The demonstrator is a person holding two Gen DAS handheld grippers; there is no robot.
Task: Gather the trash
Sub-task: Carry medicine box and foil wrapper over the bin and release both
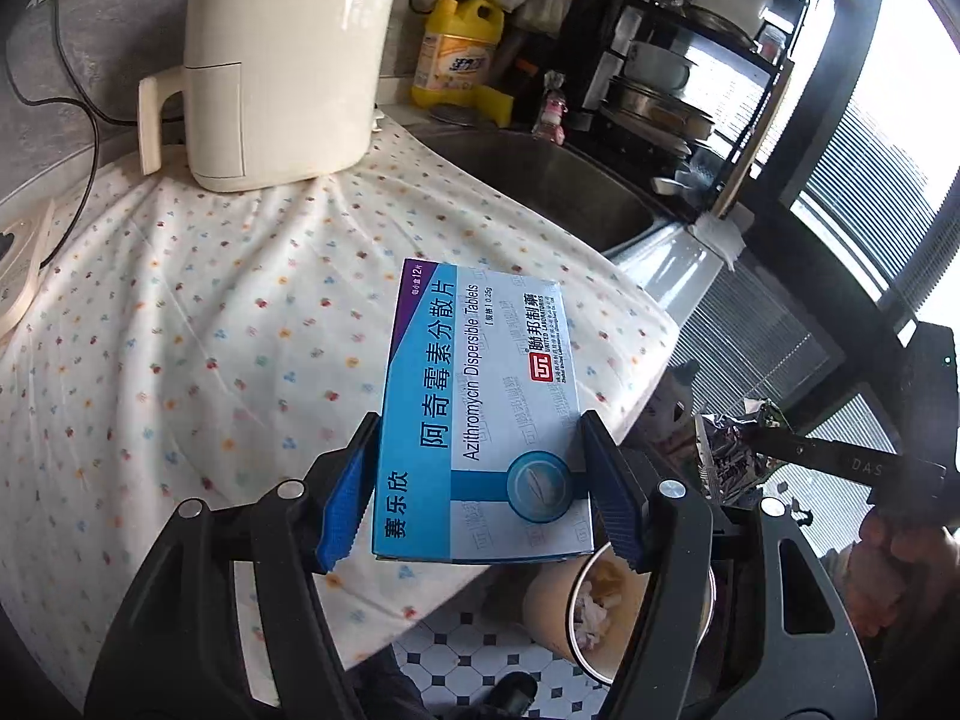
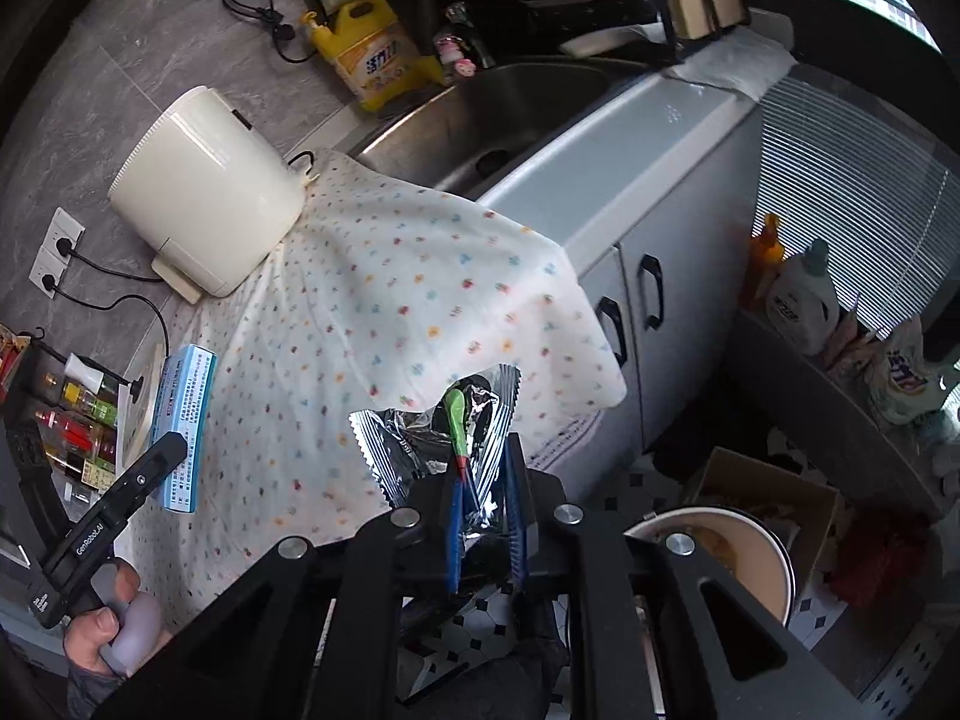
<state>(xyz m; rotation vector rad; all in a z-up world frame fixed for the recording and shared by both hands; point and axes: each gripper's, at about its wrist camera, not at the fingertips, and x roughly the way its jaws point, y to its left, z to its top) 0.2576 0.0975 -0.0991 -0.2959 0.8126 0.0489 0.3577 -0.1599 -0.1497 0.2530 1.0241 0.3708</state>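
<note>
A dotted cloth [image 1: 180, 324] is covering the counter, with a cream appliance [image 1: 282, 60] sitting at its eleven o'clock end. At five o'clock, below the counter edge, a trash bin [image 2: 756, 546] is standing on the tiled floor. The left gripper [image 1: 480, 492] is clamping a blue medicine box [image 1: 480, 408] between widely spaced fingers, above the cloth. The right gripper [image 2: 486, 510], fingers nearly together, is pinching a crumpled foil wrapper [image 2: 432, 438] above the cloth's hanging edge.

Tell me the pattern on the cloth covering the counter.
The cloth is white with small multicoloured dots; the right wrist view shows it best.
</note>
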